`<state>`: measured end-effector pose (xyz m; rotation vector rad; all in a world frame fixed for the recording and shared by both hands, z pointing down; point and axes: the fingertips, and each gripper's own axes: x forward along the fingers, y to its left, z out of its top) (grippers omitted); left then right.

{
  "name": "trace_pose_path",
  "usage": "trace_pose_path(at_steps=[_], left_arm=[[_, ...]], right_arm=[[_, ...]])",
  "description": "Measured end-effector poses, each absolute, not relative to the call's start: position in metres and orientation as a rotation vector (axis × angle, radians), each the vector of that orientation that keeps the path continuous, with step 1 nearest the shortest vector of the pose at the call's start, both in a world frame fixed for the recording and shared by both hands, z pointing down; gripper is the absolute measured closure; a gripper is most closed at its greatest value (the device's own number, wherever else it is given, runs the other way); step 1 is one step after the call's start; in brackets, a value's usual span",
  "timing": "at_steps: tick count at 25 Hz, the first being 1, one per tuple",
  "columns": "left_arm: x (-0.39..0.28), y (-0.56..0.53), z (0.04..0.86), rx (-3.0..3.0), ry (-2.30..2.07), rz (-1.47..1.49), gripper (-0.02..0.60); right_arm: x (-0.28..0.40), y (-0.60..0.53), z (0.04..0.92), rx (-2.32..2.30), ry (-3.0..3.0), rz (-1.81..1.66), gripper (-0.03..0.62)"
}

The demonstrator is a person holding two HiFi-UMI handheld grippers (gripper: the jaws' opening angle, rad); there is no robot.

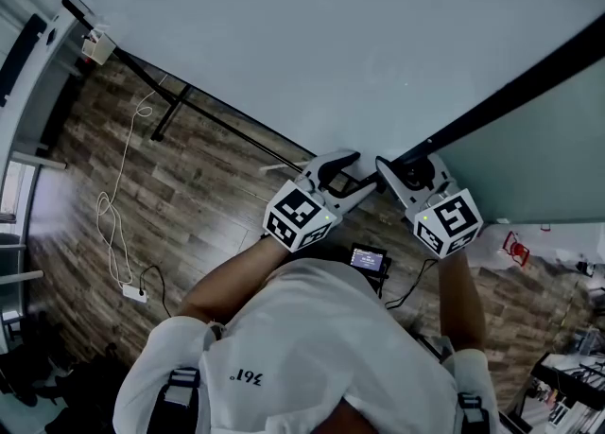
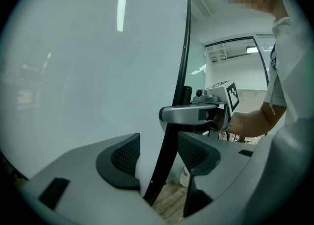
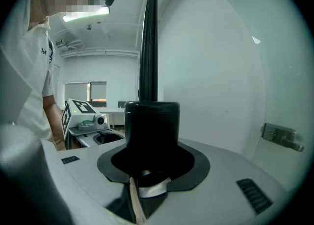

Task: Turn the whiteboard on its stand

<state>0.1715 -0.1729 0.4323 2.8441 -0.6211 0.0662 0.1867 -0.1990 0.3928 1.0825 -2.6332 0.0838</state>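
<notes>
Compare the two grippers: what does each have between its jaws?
The left gripper's jaws stand apart; the right gripper's are shut. The left gripper straddles the whiteboard's thin black frame; the right gripper holds a thick round knob. Both sit side by side along that frame.

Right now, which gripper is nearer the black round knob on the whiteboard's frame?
Right. The right gripper is clamped around the black round knob; the left gripper sits beside it, open jaws straddling the whiteboard's black edge strip.
</notes>
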Motion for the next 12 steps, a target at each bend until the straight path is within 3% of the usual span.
trace_pose_path(at_steps=[12], left_arm=[[0.144,-0.194,0.429,2.813,-0.699,0.035,0.347]], right_arm=[[0.156,-0.220,0.391,1.062,-2.659,0.072,0.427]])
